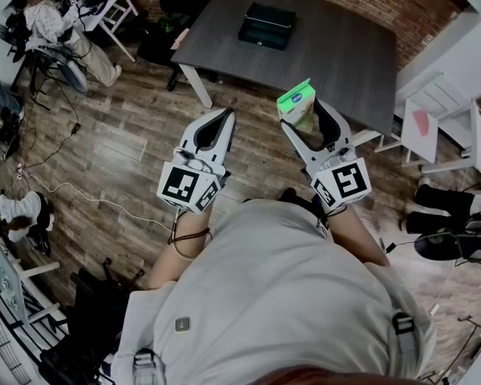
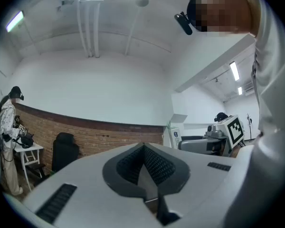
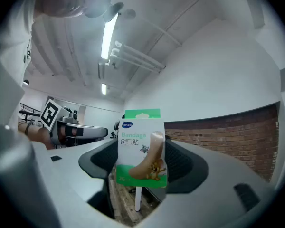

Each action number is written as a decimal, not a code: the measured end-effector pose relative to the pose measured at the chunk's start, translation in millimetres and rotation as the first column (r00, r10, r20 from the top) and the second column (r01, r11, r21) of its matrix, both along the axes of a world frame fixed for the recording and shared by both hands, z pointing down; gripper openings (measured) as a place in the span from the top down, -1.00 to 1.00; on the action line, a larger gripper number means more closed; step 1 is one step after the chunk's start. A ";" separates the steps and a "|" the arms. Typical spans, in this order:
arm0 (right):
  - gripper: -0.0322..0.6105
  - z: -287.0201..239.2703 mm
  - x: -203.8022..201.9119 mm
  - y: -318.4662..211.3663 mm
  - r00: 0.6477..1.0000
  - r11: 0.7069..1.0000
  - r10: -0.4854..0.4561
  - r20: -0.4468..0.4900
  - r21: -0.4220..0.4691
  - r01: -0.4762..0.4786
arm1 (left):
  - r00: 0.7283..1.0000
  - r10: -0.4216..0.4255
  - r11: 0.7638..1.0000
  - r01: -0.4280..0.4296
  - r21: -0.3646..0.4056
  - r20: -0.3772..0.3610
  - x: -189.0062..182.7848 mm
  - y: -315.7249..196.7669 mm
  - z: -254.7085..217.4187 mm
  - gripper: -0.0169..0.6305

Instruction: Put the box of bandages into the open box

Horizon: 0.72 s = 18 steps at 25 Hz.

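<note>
The right hand-held gripper [image 1: 303, 120] [image 3: 141, 161] is clamped on the box of bandages [image 1: 296, 103] [image 3: 141, 148], its jaws spread wide to take the carton between the dark ribbed pads. The carton stands upright in that grip, its green hang tab on top and its printed front, marked "Bandage" with a cartoon picture, facing the gripper's own camera. The left hand-held gripper [image 1: 225, 117] [image 2: 143, 150] carries nothing: its jaws are closed together, pad against pad, with no gap at the tips. From the head view both tools are held side by side in front of the person's grey shirt [image 1: 280, 295], raised above the wooden floor [image 1: 120, 159], and the box of bandages shows against the near edge of the dark grey desk [image 1: 337, 50]. The open box [image 1: 266, 25], a dark teal container, sits on the far part of that desk, well apart from the carton and from both tools. In the left gripper view the right tool's marker cube [image 2: 235, 129] appears off to the right with the carton [image 2: 175, 137] just beside it, before a brick wall [image 2: 109, 137], and a second person [image 2: 8, 137] stands at the far left near a black chair [image 2: 64, 153].
</note>
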State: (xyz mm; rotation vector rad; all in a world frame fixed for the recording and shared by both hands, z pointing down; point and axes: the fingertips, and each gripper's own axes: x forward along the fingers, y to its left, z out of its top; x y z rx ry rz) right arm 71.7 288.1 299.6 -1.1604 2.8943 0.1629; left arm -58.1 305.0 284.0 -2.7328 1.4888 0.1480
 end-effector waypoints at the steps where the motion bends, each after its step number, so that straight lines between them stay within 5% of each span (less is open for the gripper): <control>1: -0.04 1.9 -0.9 -0.2 1.000 1.000 0.001 0.000 -0.004 -0.001 | 1.000 -0.004 1.000 0.004 -0.007 -0.005 -1.4 -0.1 0.2 0.90; 18: -0.04 11.3 -8.5 -3.2 1.000 1.000 0.006 -0.011 -0.026 -0.007 | 1.000 0.011 1.000 -0.011 -0.014 -0.022 -8.9 -5.9 10.5 0.90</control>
